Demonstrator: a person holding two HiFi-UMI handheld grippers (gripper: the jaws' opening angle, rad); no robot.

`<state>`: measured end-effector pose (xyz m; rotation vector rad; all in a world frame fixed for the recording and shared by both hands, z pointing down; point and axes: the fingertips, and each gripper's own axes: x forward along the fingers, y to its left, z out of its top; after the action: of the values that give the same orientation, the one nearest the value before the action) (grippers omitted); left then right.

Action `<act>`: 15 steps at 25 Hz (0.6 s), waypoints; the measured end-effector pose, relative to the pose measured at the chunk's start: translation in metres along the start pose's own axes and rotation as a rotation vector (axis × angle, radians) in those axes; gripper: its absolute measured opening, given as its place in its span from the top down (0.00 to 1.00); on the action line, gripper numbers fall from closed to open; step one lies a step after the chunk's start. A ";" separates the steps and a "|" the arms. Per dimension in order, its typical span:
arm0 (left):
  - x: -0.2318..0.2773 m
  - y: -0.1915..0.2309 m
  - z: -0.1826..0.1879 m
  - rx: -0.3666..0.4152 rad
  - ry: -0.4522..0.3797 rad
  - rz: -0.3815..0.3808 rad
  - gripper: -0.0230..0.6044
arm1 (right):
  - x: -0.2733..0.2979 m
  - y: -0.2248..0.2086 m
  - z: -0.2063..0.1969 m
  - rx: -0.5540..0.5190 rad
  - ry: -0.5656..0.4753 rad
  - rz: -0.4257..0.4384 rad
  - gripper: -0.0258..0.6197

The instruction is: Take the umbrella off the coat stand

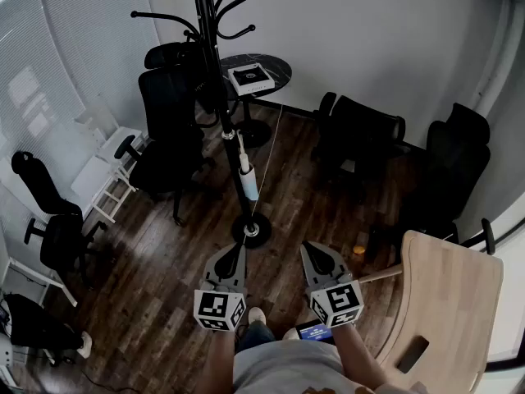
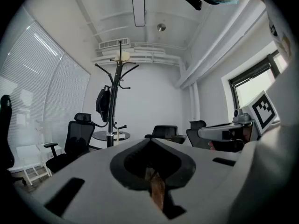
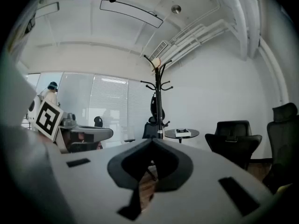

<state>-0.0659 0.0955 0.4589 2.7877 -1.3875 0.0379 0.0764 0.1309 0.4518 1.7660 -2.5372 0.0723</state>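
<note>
A black coat stand (image 1: 220, 97) rises from a round base (image 1: 250, 232) on the wood floor ahead of me. A folded white and pale blue umbrella (image 1: 247, 176) hangs low along its pole, handle up. My left gripper (image 1: 239, 249) and right gripper (image 1: 308, 246) are held side by side near my body, short of the base. Both are shut with nothing in them. The stand (image 2: 112, 101) appears far off in the left gripper view beyond the closed left gripper (image 2: 149, 141). It also stands (image 3: 159, 101) well beyond the right gripper (image 3: 152, 141).
A dark bag (image 2: 102, 104) hangs on the stand. Behind the stand is a round black table (image 1: 279, 68) carrying a white box (image 1: 251, 77). Black office chairs (image 1: 168, 130) (image 1: 361, 142) flank the stand. A light wooden chair back (image 1: 447, 302) is close on my right.
</note>
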 end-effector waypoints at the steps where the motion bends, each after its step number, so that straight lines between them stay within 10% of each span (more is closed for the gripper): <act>1: 0.001 -0.001 0.000 -0.001 0.001 -0.001 0.93 | 0.000 -0.001 0.000 -0.002 -0.001 -0.002 0.95; 15: -0.003 -0.013 0.000 -0.010 0.007 -0.001 0.93 | -0.014 -0.011 0.008 0.012 -0.043 -0.012 0.95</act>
<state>-0.0575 0.1061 0.4582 2.7777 -1.3802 0.0405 0.0918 0.1398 0.4431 1.8061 -2.5608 0.0494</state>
